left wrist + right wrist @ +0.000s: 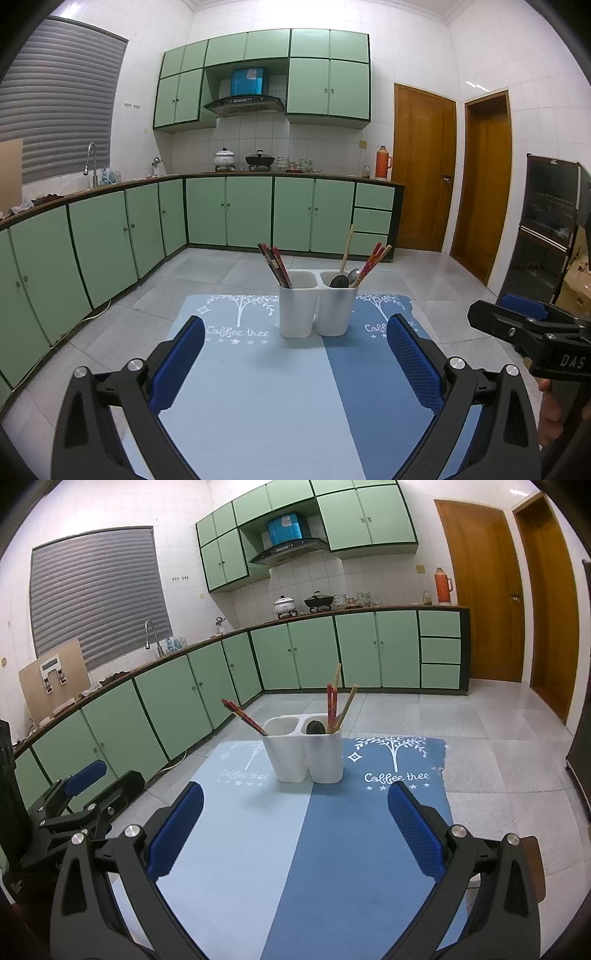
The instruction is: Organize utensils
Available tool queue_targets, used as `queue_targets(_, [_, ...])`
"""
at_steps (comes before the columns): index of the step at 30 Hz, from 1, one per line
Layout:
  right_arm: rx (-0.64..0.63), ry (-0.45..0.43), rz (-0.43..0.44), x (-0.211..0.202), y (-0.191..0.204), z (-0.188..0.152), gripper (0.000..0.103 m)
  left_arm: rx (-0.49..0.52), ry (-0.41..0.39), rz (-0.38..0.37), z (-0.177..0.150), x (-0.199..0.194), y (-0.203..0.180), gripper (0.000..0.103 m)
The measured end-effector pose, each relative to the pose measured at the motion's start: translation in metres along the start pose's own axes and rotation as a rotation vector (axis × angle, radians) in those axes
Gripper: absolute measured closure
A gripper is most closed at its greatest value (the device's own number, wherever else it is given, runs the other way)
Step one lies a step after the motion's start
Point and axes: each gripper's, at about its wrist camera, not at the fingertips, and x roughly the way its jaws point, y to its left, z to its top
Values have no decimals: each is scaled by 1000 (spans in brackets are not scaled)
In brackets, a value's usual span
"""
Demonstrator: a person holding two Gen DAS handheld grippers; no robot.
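A white two-compartment utensil holder stands upright on the far part of a blue mat. Its left cup holds red chopsticks. Its right cup holds a dark spoon, a metal spoon, more chopsticks and a wooden stick. My left gripper is open and empty, short of the holder. My right gripper is open and empty, also short of it.
The right gripper shows at the right edge of the left wrist view; the left gripper shows at the left of the right wrist view. Green kitchen cabinets, a tiled floor and wooden doors lie beyond the mat.
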Motion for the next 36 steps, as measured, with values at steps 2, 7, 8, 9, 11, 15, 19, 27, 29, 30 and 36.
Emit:
queue_targets(2, [-5, 0, -4, 0, 0, 1, 6, 2, 1, 1, 0, 0, 0, 6])
queue_targets(7, [-7, 2, -5, 0, -1, 1, 6, 3, 2, 0, 0, 0, 0, 6])
queue_targets(8, [-7, 2, -4, -1, -1, 1, 6, 3, 1, 1, 0, 0, 0, 6])
queue_targets(9, [-7, 3, -4, 0, 0, 0, 6, 4, -1, 4, -1, -1, -1, 6])
queue_targets(11, [-9, 6, -2, 0, 0, -1, 6, 4, -1, 3, 0, -1, 0, 6])
queue_targets(15, [-13, 5, -2, 0, 1, -1, 6, 4, -1, 3, 0, -1, 0, 6])
queue_targets(19, [-14, 6, -3, 0, 1, -1, 6, 5, 0, 5, -1, -1, 0, 6])
queue_targets(27, [-15, 6, -3, 0, 2, -1, 6, 9, -1, 6, 1, -3, 2, 6])
queue_targets(29, [-14, 6, -4, 0, 1, -1, 6, 8, 0, 5, 1, -3, 2, 6])
queue_targets(30, [-14, 7, -3, 0, 2, -1, 6, 8, 0, 5, 1, -3, 2, 6])
queue_targets(36, [-14, 7, -4, -1, 1, -1, 6, 10, -1, 6, 1, -3, 2, 6])
